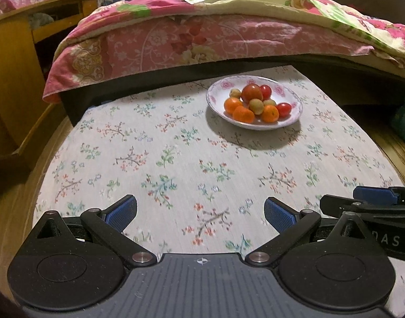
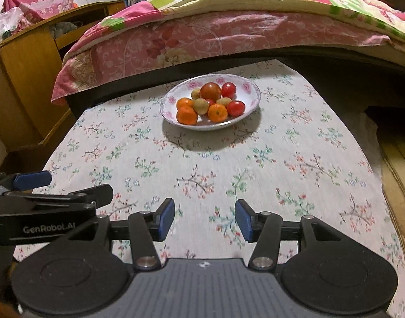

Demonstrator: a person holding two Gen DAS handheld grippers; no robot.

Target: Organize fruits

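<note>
A white plate with a pink flower rim (image 1: 291,94) (image 2: 251,90) stands at the far side of the table. It holds several fruits: oranges (image 1: 243,114) (image 2: 187,115), a large red tomato (image 1: 252,92) (image 2: 210,91), small red tomatoes (image 1: 284,108) (image 2: 236,107) and small yellow-green fruits (image 1: 256,106) (image 2: 200,106). My left gripper (image 1: 200,213) is open and empty over the near part of the table. My right gripper (image 2: 204,218) is open and empty beside it, also well short of the plate. Each gripper shows at the edge of the other's view.
The table wears a floral cloth (image 1: 176,159) (image 2: 282,164). A bed with a pink quilt (image 1: 202,39) (image 2: 229,34) stands right behind the table. A wooden cabinet (image 1: 14,79) (image 2: 25,79) is at the left.
</note>
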